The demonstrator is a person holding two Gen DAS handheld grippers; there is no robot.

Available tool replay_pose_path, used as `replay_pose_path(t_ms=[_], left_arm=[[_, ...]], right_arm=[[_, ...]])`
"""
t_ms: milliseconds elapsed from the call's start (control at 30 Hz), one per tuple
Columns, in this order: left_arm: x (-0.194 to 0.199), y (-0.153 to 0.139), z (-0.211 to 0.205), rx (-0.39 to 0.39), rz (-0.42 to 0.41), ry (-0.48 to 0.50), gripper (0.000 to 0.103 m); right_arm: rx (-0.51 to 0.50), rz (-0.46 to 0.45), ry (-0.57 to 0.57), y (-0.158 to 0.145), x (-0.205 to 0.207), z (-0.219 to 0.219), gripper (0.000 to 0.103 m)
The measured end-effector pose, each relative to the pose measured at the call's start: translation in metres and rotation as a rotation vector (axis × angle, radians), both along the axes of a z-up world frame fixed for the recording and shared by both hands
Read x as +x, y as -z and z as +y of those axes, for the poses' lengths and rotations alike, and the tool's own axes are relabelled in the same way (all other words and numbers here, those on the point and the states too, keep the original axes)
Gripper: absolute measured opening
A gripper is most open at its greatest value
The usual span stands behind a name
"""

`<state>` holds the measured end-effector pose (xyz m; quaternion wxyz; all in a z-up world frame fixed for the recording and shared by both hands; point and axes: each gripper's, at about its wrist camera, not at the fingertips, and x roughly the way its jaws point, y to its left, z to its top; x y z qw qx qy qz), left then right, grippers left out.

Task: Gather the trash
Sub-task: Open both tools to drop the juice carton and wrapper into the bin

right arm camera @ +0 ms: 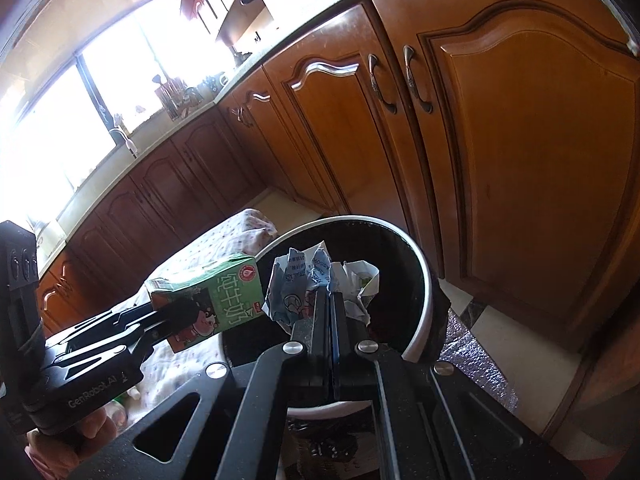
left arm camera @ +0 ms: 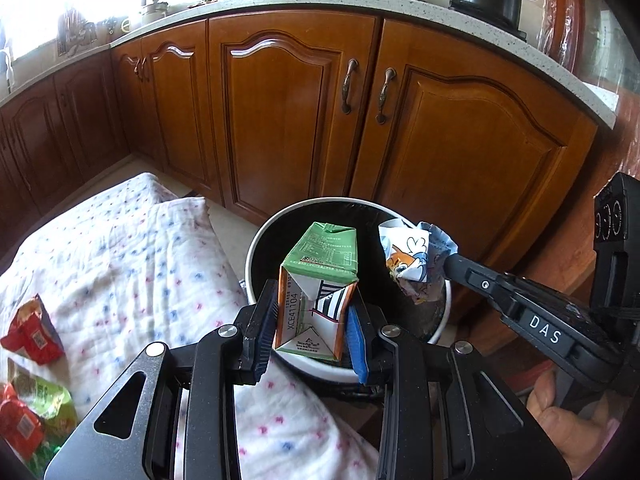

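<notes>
A: Green milk carton (left arm camera: 318,288) clamped in left gripper (left arm camera: 312,320), blue pads (left arm camera: 269,320) pressing both its sides. It hangs over the near part of the trash bin (left arm camera: 256,240).

B: Right side?

A: Right gripper (right arm camera: 330,304) jaws closed almost flat on a crumpled paper wrapper (right arm camera: 296,284). In the left wrist view the wrapper (left arm camera: 412,264) sits at the tip of the right gripper (left arm camera: 450,266), above the bin's right rim.

B: Step in hand?

A: Looks like dropping both into the bin. Bin (right arm camera: 420,280) has a white rim, black liner, and stands on the floor by the wooden cabinets (left arm camera: 280,112).

B: How to do it well?

A: Carton's near end looks level with the near rim, so push it farther over the opening before letting go, or it may tip back onto the cloth (left arm camera: 140,260). Wrapper is light; bring it inward from the right rim and lower it, then open wide since paper can cling to pads.

B: Carton versus jaws?

A: Carton is between the jaws, gripped at its near end, most of it sticking out forward and tilted up. Wrapper pinched by one edge, bulk beyond the tips.

B: More trash?

A: Red snack packets (left arm camera: 32,332) and a green one (left arm camera: 44,396) lie on the cloth, far left.
</notes>
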<state>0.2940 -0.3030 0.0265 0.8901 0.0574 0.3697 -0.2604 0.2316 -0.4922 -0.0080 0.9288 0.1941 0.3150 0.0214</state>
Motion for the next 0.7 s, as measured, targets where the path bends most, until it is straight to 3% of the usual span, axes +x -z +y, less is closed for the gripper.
replay_pose_path(t_ms=[133, 233, 300, 333, 367, 433, 500, 633, 700], left_arm=[[0.008, 0.006, -0.005, 0.010, 0.012, -0.009, 0.030], [0.012, 0.010, -0.008, 0.013, 0.020, -0.008, 0.030], [0.014, 0.012, -0.011, 0.018, 0.029, 0.001, 0.032], [0.014, 0.013, -0.013, 0.024, 0.035, 0.002, 0.037], [0.013, 0.013, -0.012, 0.022, 0.036, 0.007, 0.041], [0.011, 0.012, -0.011, 0.021, 0.022, 0.003, 0.053], [0.005, 0.011, -0.005, 0.016, 0.013, -0.002, 0.053], [-0.006, 0.011, 0.017, -0.015, 0.026, -0.021, 0.054], [-0.014, 0.014, 0.032, -0.018, 0.029, -0.041, 0.055]], right_arm=[[-0.010, 0.016, -0.011, 0.002, 0.004, 0.003, 0.001], [-0.012, 0.033, -0.009, 0.002, 0.011, 0.002, 0.008], [-0.002, 0.048, 0.002, 0.004, 0.010, 0.000, 0.019], [0.006, 0.045, 0.008, 0.004, 0.009, -0.001, 0.030], [0.010, 0.040, 0.010, 0.004, 0.007, -0.001, 0.036], [0.017, 0.026, 0.016, 0.001, -0.001, -0.001, 0.036], [0.029, 0.014, 0.021, -0.001, -0.007, 0.001, 0.041], [0.079, -0.029, 0.018, 0.000, -0.026, 0.008, 0.088], [0.104, -0.042, 0.014, 0.003, -0.036, 0.015, 0.089]])
